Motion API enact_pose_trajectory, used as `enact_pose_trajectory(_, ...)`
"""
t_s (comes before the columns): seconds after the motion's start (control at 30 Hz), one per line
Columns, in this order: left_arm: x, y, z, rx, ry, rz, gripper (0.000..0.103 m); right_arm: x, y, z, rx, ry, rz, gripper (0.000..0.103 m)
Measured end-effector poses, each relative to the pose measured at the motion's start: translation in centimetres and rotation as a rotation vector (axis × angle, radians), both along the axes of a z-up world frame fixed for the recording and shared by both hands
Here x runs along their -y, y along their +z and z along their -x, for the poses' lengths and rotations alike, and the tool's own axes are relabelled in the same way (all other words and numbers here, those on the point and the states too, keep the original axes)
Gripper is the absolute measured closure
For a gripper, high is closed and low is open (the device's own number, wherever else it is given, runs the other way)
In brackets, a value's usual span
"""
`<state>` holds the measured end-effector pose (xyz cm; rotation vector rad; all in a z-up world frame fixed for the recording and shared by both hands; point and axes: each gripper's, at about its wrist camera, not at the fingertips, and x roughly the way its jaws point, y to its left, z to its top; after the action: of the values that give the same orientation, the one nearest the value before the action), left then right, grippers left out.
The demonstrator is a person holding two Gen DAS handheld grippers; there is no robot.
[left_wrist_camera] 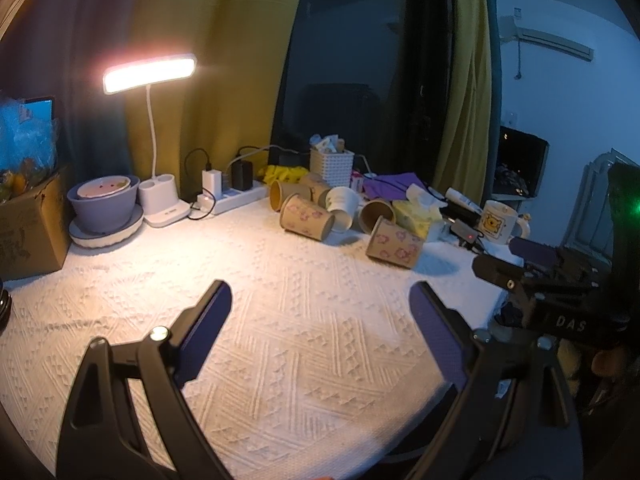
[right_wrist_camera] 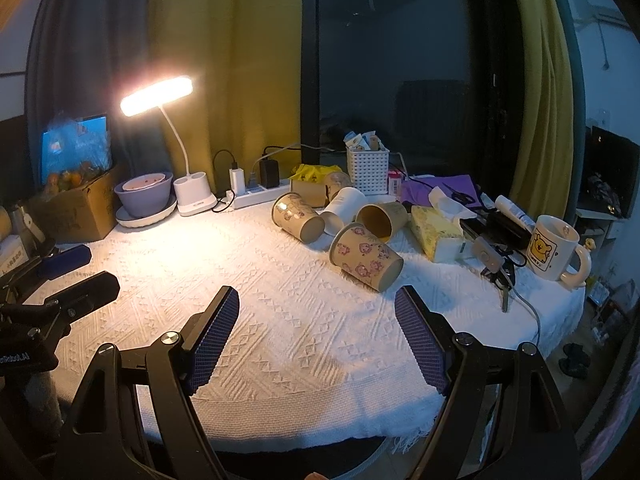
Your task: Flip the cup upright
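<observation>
Several paper cups lie on their sides on the white tablecloth (right_wrist_camera: 280, 320). The nearest is a brown cup with pink flowers (right_wrist_camera: 366, 258), also in the left wrist view (left_wrist_camera: 394, 243). Behind it lie another flowered cup (right_wrist_camera: 298, 218) (left_wrist_camera: 307, 216), a white cup (right_wrist_camera: 344, 208) (left_wrist_camera: 342, 207) and a plain brown cup (right_wrist_camera: 380, 216) (left_wrist_camera: 376, 214). My right gripper (right_wrist_camera: 318, 300) is open and empty, just in front of the nearest cup. My left gripper (left_wrist_camera: 322, 294) is open and empty, further left. Each gripper shows in the other's view: the right one (left_wrist_camera: 532, 264), the left one (right_wrist_camera: 76, 276).
A lit desk lamp (right_wrist_camera: 158, 94), a purple bowl (right_wrist_camera: 144, 194), a cardboard box (right_wrist_camera: 76, 210) and a power strip (right_wrist_camera: 256, 196) stand at the back left. A white basket (right_wrist_camera: 368, 170), a tissue pack (right_wrist_camera: 438, 232), keys (right_wrist_camera: 500, 270) and a bear mug (right_wrist_camera: 554, 248) crowd the right.
</observation>
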<state>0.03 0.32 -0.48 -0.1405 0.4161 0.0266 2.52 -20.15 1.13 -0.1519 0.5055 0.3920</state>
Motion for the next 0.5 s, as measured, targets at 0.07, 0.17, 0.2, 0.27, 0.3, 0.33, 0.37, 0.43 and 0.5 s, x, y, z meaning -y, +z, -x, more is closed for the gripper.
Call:
enact_pose_trajectory(0.07, 0.12, -0.03, 0.02, -0.001, 0.000, -0.005, 0.012, 0.08, 0.02, -0.06, -0.001, -0.001, -0.003, 0.020)
enact_pose_trajectory(0.17, 0.17, -0.04, -0.06, -0.003, -0.002, -0.005, 0.012, 0.12, 0.04, -0.09, -0.001, 0.000, -0.004, 0.020)
enact_pose_trajectory(0.2, 0.17, -0.07, -0.10, -0.004, -0.002, -0.004, 0.012, 0.09, 0.05, -0.10, -0.001, 0.000, -0.003, 0.020)
enact_pose_trajectory(0.27, 0.26, -0.05, -0.12, -0.005, -0.003, -0.004, 0.012, 0.08, 0.06, -0.13, -0.003, -0.001, -0.004, 0.020)
enact_pose_trajectory(0.3, 0.30, -0.03, -0.12, -0.005, -0.004, -0.005, 0.012, 0.05, 0.06, -0.06, 0.000, -0.002, -0.004, 0.020)
enact_pose_trajectory(0.33, 0.31, -0.02, -0.13, -0.005, -0.003, -0.005, 0.012, 0.04, 0.07, -0.08, -0.001, -0.002, -0.004, 0.020)
enact_pose_trajectory(0.37, 0.31, -0.03, -0.14, -0.005, -0.003, -0.005, 0.012, 0.11, 0.09, -0.13, -0.002, -0.002, -0.005, 0.020)
enact_pose_trajectory(0.43, 0.33, -0.03, -0.13, -0.005, -0.002, -0.004, 0.012, 0.11, 0.09, -0.11, -0.001, -0.002, -0.005, 0.020)
enact_pose_trajectory(0.5, 0.34, -0.04, -0.14, -0.006, -0.003, -0.004, 0.012, 0.08, 0.09, -0.14, -0.001, -0.002, -0.004, 0.020)
